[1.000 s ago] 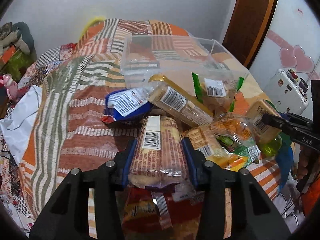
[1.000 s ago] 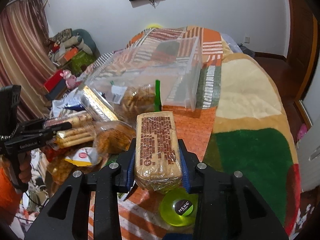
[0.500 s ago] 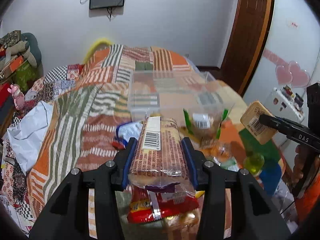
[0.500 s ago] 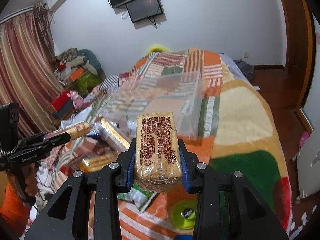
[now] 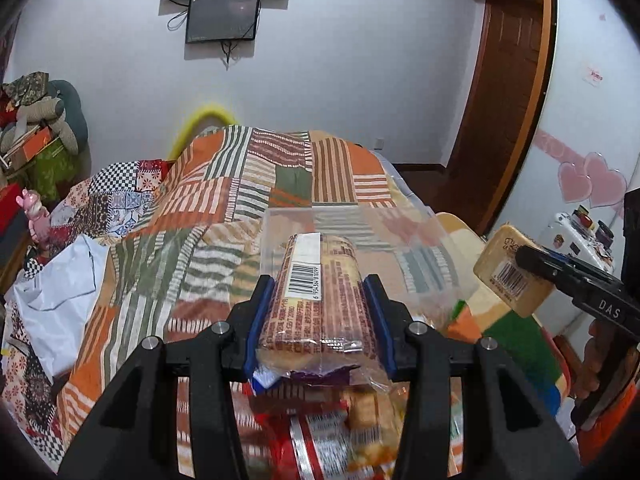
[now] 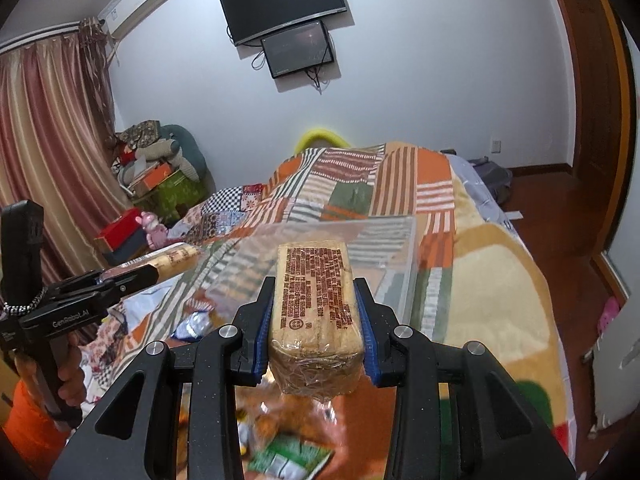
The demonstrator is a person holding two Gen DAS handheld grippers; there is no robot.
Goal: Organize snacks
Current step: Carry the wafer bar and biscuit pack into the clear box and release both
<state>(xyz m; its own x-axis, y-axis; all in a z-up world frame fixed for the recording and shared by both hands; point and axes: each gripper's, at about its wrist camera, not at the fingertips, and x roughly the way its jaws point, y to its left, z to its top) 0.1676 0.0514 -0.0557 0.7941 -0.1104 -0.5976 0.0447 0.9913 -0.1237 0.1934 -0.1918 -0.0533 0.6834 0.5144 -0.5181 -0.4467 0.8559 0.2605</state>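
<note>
My left gripper (image 5: 320, 316) is shut on a clear-wrapped cake pack with a barcode label (image 5: 316, 300), held above the snack pile. My right gripper (image 6: 314, 320) is shut on a similar tan cake pack with brown print (image 6: 314, 292). A clear plastic bin (image 5: 360, 232) stands on the bed ahead of both packs; it also shows in the right wrist view (image 6: 360, 240). The right gripper with its pack shows in the left wrist view (image 5: 516, 276), and the left gripper with its pack in the right wrist view (image 6: 156, 264). Loose snack packets (image 5: 328, 432) lie blurred below.
A patchwork blanket (image 5: 224, 200) covers the bed. A white bag (image 5: 60, 288) lies at the left edge. Boxes and soft toys (image 6: 160, 168) are piled by the curtain. A white appliance (image 5: 576, 232) stands at the right, with wooden floor (image 6: 560, 208) beyond the bed.
Both grippers have risen with their cake packs, so the snack pile has dropped to the bottom of both views and the bin now sits lower and farther in the frame.
</note>
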